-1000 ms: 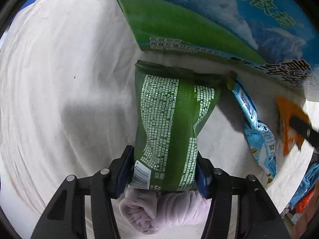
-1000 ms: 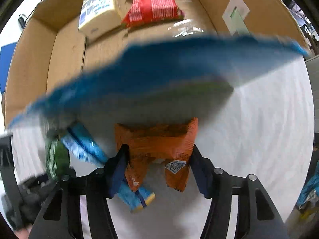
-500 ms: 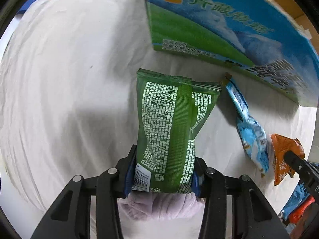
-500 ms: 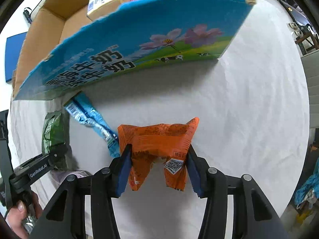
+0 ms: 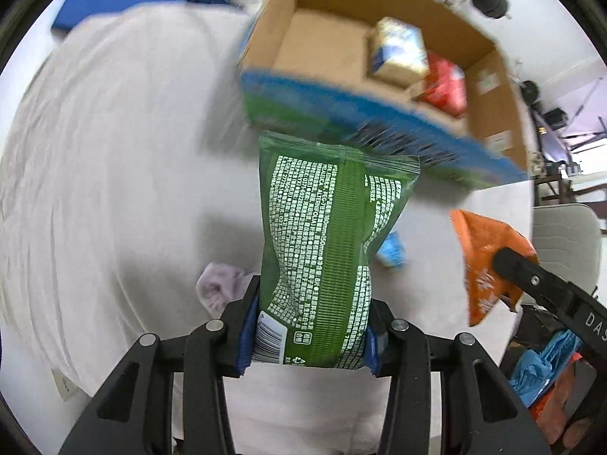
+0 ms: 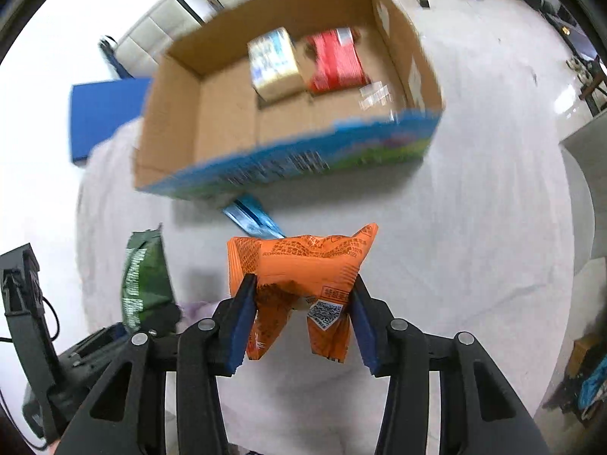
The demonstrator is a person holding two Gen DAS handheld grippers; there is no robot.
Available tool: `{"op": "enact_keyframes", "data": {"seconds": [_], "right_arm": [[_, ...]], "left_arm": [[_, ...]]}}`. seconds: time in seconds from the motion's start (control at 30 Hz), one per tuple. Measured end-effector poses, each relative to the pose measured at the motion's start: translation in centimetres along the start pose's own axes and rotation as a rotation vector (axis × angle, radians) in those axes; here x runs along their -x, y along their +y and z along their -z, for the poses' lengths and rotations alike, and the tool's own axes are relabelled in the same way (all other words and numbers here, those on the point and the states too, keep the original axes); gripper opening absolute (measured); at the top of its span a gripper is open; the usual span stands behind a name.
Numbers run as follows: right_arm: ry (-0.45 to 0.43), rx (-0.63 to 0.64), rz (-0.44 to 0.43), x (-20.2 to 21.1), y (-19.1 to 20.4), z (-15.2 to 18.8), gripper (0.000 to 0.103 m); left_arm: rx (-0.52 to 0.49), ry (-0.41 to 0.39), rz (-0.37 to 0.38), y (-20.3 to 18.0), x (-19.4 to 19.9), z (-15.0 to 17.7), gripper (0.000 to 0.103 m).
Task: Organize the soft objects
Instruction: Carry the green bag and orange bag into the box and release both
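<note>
My left gripper (image 5: 309, 333) is shut on a green packet (image 5: 326, 250) and holds it above the white cloth. My right gripper (image 6: 301, 318) is shut on an orange packet (image 6: 299, 265), also held in the air. The orange packet (image 5: 485, 254) shows at the right in the left wrist view, and the green packet (image 6: 146, 280) at the left in the right wrist view. An open cardboard box (image 6: 227, 113) stands ahead, holding a cream and blue pack (image 6: 273, 64) and a red pack (image 6: 334, 60). A blue packet (image 6: 252, 220) lies in front of the box.
A lilac cloth (image 5: 220, 284) lies on the white cloth (image 5: 114, 189) just below the green packet. A blue mat (image 6: 102, 117) lies beyond the box on the left. White chairs (image 6: 151, 34) stand behind. Colourful things (image 5: 546, 364) lie at the far right.
Both grippers have risen with their packets. The box, seen side-on before, now shows its open top and contents. The views are blurred by motion.
</note>
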State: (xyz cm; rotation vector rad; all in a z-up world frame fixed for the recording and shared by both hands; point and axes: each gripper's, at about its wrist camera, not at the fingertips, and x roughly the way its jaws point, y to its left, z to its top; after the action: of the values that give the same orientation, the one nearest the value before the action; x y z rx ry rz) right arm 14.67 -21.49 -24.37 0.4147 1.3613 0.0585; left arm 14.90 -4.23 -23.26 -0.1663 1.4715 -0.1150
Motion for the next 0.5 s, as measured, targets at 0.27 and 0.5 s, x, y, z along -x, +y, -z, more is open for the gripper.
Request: {"op": "enact_keyframes", "data": {"seconds": [0.27,0.5], "right_arm": [[-0.074,0.010,-0.020,4.7,0.5,-3.2,0.048],[-0.142,-0.014,0.007,5.8,0.6,-7.7,0.048]], "left_arm": [[-0.068,-0.122,0.005,-2.9,5.1,-4.2,0.041],[-0.109,-0.192,-0.029,-4.6,5.7,-9.4,0.041]]}}
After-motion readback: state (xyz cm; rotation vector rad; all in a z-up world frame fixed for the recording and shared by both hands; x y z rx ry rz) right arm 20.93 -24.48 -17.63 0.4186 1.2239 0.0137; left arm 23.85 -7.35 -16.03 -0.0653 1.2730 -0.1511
